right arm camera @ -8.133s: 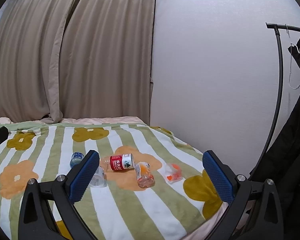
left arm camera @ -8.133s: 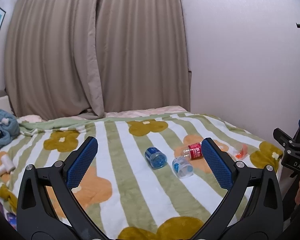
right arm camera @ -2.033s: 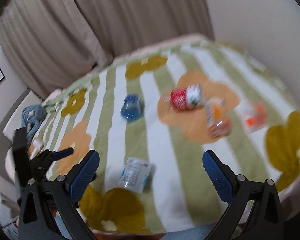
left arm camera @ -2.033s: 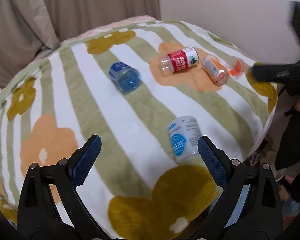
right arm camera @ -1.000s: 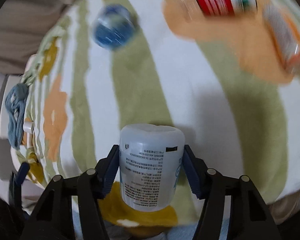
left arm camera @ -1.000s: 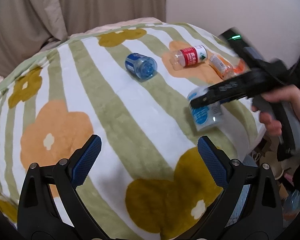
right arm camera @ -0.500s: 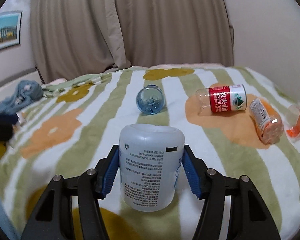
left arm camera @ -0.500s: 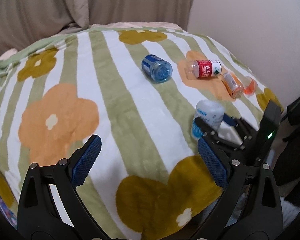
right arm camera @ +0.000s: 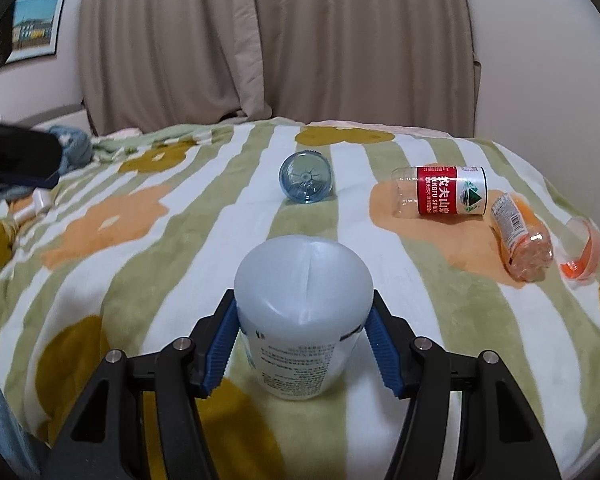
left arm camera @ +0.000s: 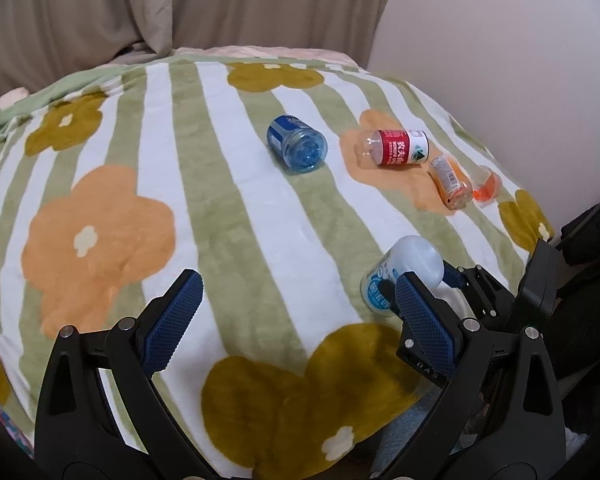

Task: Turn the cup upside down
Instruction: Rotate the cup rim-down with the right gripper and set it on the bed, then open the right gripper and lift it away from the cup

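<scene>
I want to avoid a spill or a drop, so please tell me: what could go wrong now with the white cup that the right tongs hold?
1. The white cup is gripped low on its smooth wall by the right tongs, so it may slip or tilt.
2. The striped blanket looks soft; set down there, the cup may tip over.
3. It sits near the bed's front edge in the left wrist view and could roll off.

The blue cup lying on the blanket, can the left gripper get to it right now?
Probably yes. The left gripper is open and holds nothing, and only bare blanket lies between it and the blue cup. The right gripper, shut on the white cup, sits off to the side.
</scene>
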